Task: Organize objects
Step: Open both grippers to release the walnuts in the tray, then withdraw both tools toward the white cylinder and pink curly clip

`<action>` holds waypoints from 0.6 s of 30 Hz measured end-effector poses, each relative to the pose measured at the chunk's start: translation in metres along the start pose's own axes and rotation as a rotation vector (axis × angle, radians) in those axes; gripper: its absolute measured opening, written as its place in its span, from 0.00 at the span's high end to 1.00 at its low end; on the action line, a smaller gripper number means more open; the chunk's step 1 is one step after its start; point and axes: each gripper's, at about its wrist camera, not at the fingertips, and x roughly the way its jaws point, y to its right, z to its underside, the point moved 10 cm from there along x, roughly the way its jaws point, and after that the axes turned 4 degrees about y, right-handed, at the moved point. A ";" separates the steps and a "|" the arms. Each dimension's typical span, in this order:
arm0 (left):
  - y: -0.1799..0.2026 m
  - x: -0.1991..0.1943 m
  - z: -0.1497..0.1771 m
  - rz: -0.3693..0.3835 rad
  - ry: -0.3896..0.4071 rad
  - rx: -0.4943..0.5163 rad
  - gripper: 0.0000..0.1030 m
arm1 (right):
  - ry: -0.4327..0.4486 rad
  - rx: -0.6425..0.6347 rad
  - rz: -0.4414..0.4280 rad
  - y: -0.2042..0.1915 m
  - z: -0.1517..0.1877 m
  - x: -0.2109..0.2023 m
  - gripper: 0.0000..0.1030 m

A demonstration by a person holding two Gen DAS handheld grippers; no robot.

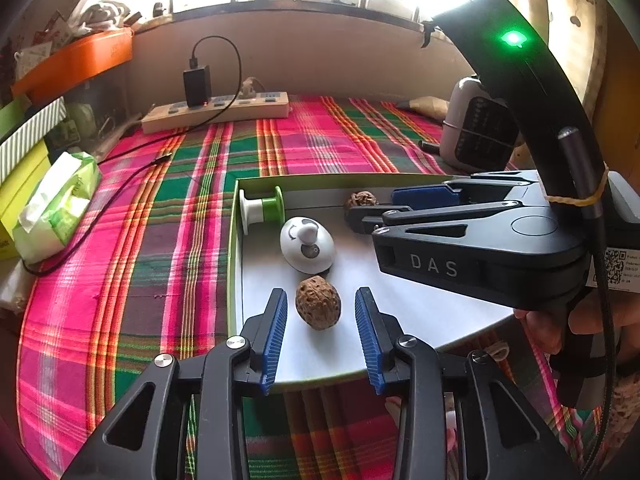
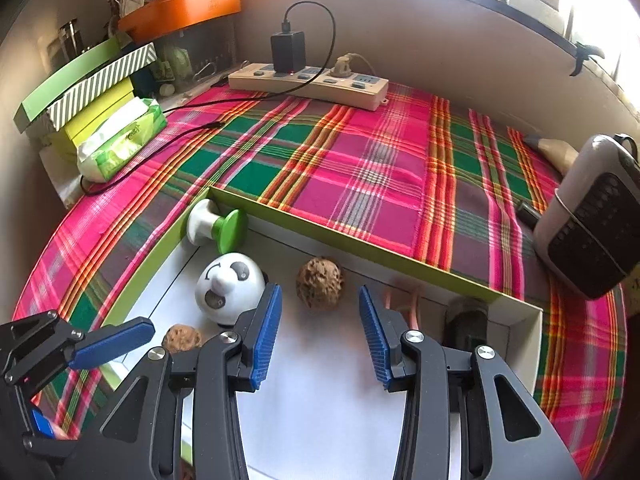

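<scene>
A green-rimmed white box (image 1: 236,184) (image 2: 320,236) lies on the plaid cloth. In it are two brown walnuts, a white panda figure (image 1: 307,245) (image 2: 230,288) and a white-and-green spool (image 1: 262,209) (image 2: 218,226). My left gripper (image 1: 321,336) is open, its blue pads either side of the near walnut (image 1: 318,302) without touching it. My right gripper (image 2: 320,332) is open, just short of the far walnut (image 2: 320,283) (image 1: 361,200). The right gripper also shows in the left wrist view (image 1: 400,208). The left gripper shows at lower left in the right wrist view (image 2: 86,384), beside the near walnut (image 2: 182,338).
A beige power strip (image 2: 310,82) with a black charger (image 2: 288,52) and cable lies at the back. A green tissue pack (image 2: 122,138) and stacked boxes (image 2: 88,92) stand at the left. A small grey heater (image 2: 592,216) stands at the right. A pink item (image 2: 404,300) and a dark object (image 2: 466,316) lie in the box's right end.
</scene>
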 end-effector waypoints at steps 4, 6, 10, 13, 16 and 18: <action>0.003 -0.007 0.002 -0.001 0.008 0.006 0.67 | 0.018 0.013 0.003 0.000 0.002 -0.010 0.59; 0.004 -0.012 0.003 -0.001 0.012 0.009 0.67 | 0.026 0.020 0.005 -0.001 0.004 -0.016 0.59; 0.004 -0.020 0.004 -0.009 0.024 0.008 0.67 | 0.048 0.034 0.011 -0.001 0.007 -0.028 0.59; 0.006 -0.028 0.006 -0.009 0.035 0.014 0.67 | 0.061 0.047 0.010 -0.001 0.012 -0.037 0.59; 0.009 -0.035 0.008 -0.008 0.042 0.023 0.67 | 0.074 0.061 0.010 -0.001 0.018 -0.046 0.59; 0.011 -0.039 0.010 -0.003 0.046 0.028 0.67 | 0.084 0.069 0.012 -0.001 0.023 -0.053 0.59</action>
